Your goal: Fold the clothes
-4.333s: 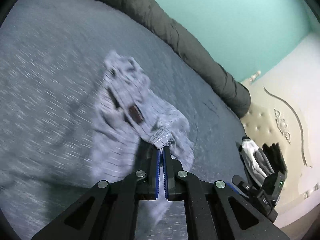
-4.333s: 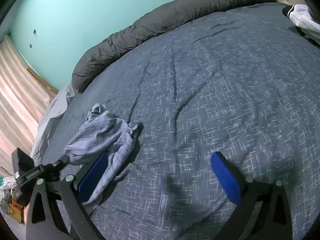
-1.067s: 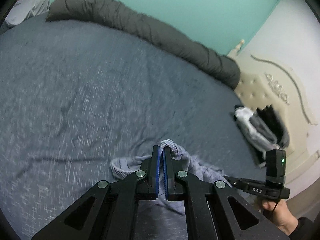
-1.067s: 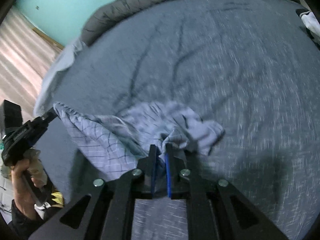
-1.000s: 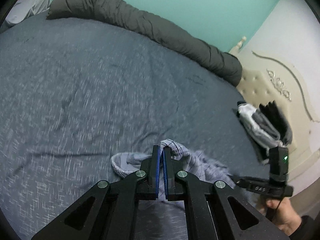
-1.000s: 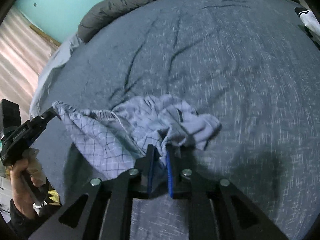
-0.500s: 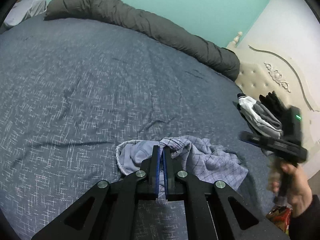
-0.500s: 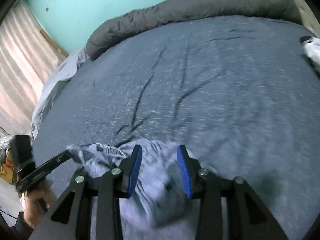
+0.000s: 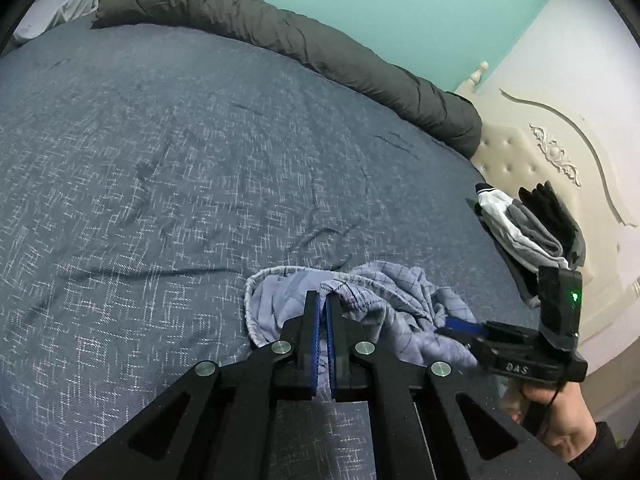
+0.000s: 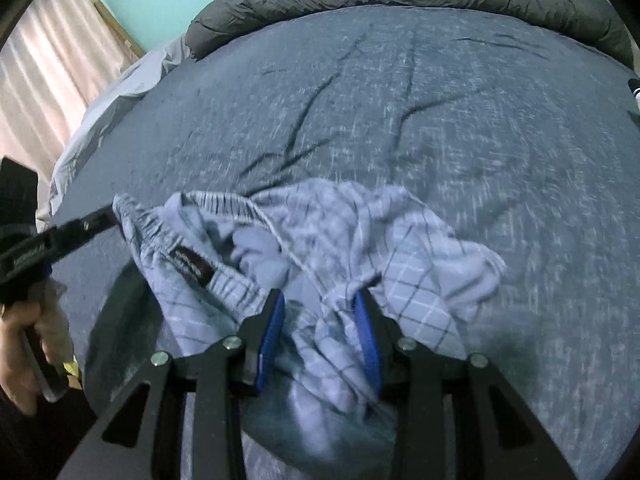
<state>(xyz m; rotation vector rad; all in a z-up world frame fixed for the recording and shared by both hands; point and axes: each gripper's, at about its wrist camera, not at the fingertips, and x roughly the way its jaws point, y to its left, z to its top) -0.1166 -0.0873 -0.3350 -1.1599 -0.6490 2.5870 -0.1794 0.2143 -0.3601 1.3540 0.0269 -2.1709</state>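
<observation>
A crumpled pair of light blue checked shorts (image 9: 392, 304) lies on the dark blue bedspread (image 9: 180, 184) near its front edge. My left gripper (image 9: 322, 300) is shut on the elastic waistband, lifting a fold of it. In the right wrist view the shorts (image 10: 328, 248) spread out with a brown label on the waistband. My right gripper (image 10: 320, 304) is open, its blue pads on either side of a bunch of the cloth. The right gripper (image 9: 460, 325) also shows in the left wrist view, and the left gripper (image 10: 114, 210) shows at the waistband's left end.
A rolled dark grey duvet (image 9: 320, 48) lies along the far side of the bed by the teal wall. A pile of grey, white and black clothes (image 9: 524, 232) sits by the cream headboard (image 9: 560, 168). Pink curtains (image 10: 48, 80) hang at the left.
My right gripper was shut on the shorts a second ago, has let go and now stands open over the cloth. The left gripper has kept its hold while the shorts settled onto the bed.
</observation>
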